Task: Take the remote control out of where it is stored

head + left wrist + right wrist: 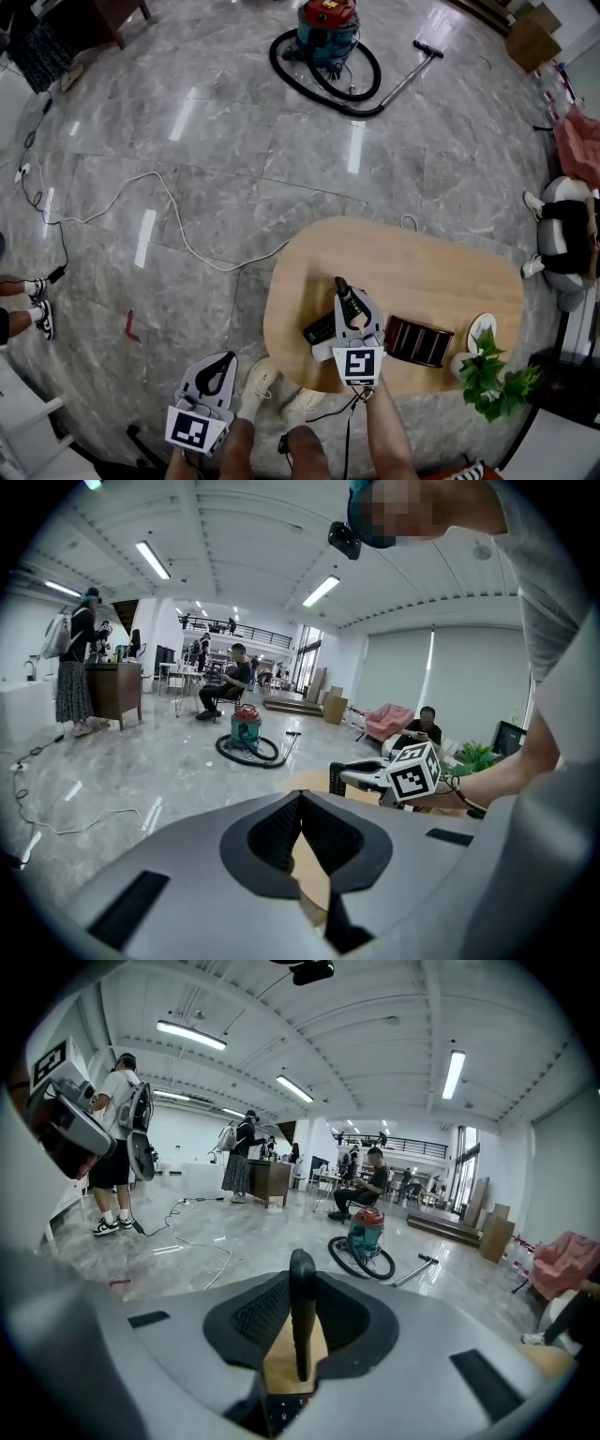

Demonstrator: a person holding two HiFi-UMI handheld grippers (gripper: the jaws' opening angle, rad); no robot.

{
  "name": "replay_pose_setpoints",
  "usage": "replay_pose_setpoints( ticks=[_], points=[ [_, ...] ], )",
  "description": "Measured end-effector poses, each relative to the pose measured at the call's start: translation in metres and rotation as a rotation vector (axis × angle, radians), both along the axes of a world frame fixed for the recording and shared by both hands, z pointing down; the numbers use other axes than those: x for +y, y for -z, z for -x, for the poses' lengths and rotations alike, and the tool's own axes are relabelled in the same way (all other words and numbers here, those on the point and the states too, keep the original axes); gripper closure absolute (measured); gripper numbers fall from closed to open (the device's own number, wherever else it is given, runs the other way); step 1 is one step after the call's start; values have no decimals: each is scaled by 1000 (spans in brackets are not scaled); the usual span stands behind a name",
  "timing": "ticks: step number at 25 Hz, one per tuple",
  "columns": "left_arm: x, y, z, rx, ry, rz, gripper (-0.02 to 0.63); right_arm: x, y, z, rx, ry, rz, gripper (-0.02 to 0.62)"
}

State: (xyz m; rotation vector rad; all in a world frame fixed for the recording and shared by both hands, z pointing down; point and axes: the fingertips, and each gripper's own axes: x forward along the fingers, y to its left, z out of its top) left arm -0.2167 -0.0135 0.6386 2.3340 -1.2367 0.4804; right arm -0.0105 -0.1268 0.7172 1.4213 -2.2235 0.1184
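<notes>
- The ribbed black pads [255, 1314] of the right gripper [302, 1281] are clenched on a slim black remote control [302, 1330]. It stands on edge between them, with its rounded end poking past the jaw tips.
- In the head view the right gripper [354, 304] holds the remote control [344, 292] over the near edge of the light wooden oval table [422, 262], clear of the tabletop.
- The jaws of the left gripper [300, 797] are closed tip to tip with nothing between them. In the head view the left gripper [226, 360] hangs over the floor, off the table's near left side and well apart from the right one.
- A second flat black keypad unit [320, 329] lies on the table just to the left of the right gripper.
- A dark brown ribbed holder [419, 340] sits just to the right of the right gripper. The remote control is outside it.
- Past the holder are a small white dish [481, 328] and a leafy green plant [494, 377] at the table's right end.
- On the grey marble floor [234, 141] a thin white cable [169, 187] trails, and a red and teal vacuum cleaner [328, 26] with a black hose stands far off.
</notes>
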Motion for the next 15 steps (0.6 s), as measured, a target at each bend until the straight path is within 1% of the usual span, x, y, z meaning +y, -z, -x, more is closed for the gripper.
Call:
replay_pose_setpoints(
  ticks=[5, 9, 13, 15],
  points=[
    [6, -5, 3, -6, 3, 13, 600, 6, 1, 2, -13, 0, -24, 506],
    [16, -11, 4, -2, -9, 25, 600, 14, -4, 9, 27, 22, -12, 506],
    [24, -17, 7, -12, -8, 44, 601, 22, -9, 18, 40, 33, -20, 506],
    [29, -20, 9, -6, -13, 41, 601, 25, -10, 21, 43, 33, -28, 506]
  ],
)
